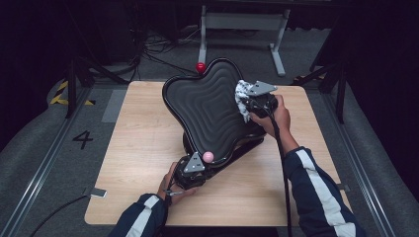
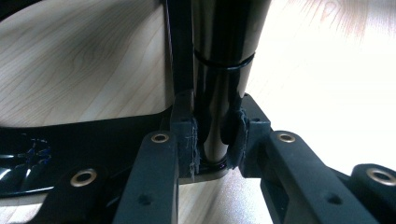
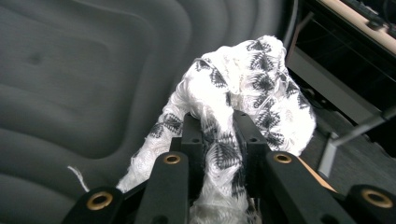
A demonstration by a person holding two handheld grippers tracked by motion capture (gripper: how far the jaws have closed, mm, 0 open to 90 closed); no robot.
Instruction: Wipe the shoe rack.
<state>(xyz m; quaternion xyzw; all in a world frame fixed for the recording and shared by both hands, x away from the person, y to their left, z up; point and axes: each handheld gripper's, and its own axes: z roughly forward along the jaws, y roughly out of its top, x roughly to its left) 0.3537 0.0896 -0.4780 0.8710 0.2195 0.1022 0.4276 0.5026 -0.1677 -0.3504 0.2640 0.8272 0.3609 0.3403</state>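
Down at the six o'clock side of the table, the left gripper is clenched on the near edge of a big black wavy tray, a pink ball sitting just beside the grey plate on top of it. Its own view looks along the jaws, whose pads press from both sides on a glossy black rim running straight up and away, with pale wood grain at nine and three o'clock of it. That tray stands tilted, its ribbed face turned up toward the high camera, its lower edge near the table's middle and its top edge reaching the twelve o'clock end, where a red ball sits right at the rim. Over at three o'clock of the tray, the right gripper is grasping a white cloth with a black pattern, held against the tray's right lobe. From the right gripper view the cloth bunches up between and above the jaws, frayed at the edges, lying on the dark ridged surface. Both hands wear dark sleeves with white stripes, and a black cable trails back along the right forearm.
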